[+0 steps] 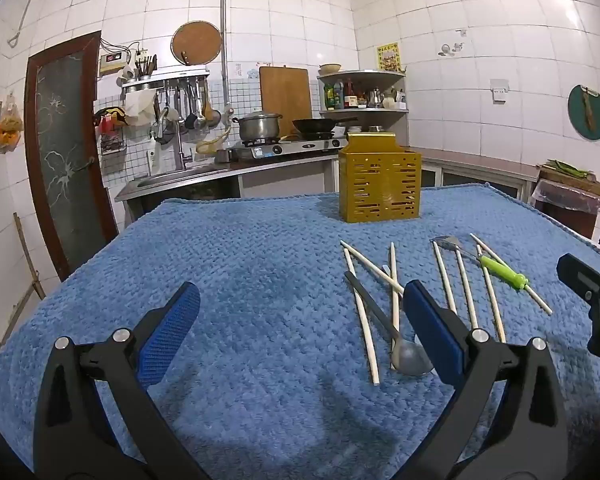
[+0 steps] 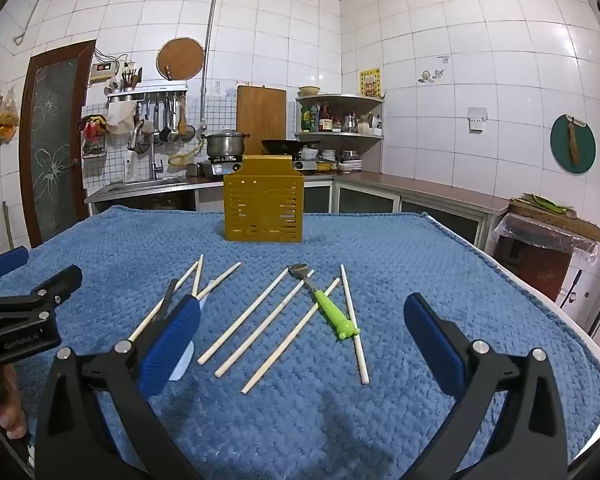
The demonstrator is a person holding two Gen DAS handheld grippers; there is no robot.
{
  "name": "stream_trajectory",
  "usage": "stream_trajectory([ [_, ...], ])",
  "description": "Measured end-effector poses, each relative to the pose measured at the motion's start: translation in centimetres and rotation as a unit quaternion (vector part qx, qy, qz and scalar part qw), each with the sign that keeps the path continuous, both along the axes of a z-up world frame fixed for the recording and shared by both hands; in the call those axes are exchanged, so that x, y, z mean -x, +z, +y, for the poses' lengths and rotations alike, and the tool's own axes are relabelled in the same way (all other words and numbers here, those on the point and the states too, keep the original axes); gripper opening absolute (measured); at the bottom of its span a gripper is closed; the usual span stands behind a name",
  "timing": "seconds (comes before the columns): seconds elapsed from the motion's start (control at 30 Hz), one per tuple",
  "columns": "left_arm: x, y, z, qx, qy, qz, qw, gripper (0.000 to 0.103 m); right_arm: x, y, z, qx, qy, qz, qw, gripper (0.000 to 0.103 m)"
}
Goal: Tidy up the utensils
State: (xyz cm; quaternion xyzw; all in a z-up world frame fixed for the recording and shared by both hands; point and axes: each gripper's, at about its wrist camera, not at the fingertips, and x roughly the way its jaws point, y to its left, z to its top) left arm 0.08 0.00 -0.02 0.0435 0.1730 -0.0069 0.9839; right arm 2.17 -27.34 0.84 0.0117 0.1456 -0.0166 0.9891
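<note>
Blue towel (image 2: 420, 264) holds chopsticks (image 2: 256, 320) between the spread right claw (image 2: 300, 340).

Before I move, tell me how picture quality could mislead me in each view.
Left wrist view: strong fisheye bends the tiled wall and blue towel edges; dark vignette in the corners; utensils sharp. Right wrist view: same bending; window glare washes out the right edge; soft shadows under the open right tongs; chopsticks crisp.

White-tiled walls (image 2: 460, 40) rise behind the stove (image 2: 224, 168), with a sink (image 2: 148, 185) and dark door (image 2: 52, 144) to its left, corner shelves (image 2: 340, 116) to its right.
</note>
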Motion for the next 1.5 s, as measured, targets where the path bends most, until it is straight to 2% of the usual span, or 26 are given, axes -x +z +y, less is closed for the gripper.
stream_trajectory([
  [1.5, -0.01, -0.11, 0.05, 0.004, -0.003, -0.002, 1.0, 0.098, 0.47, 0.21, 0.03, 0.004, -0.003, -0.012, 1.0, 0.099],
])
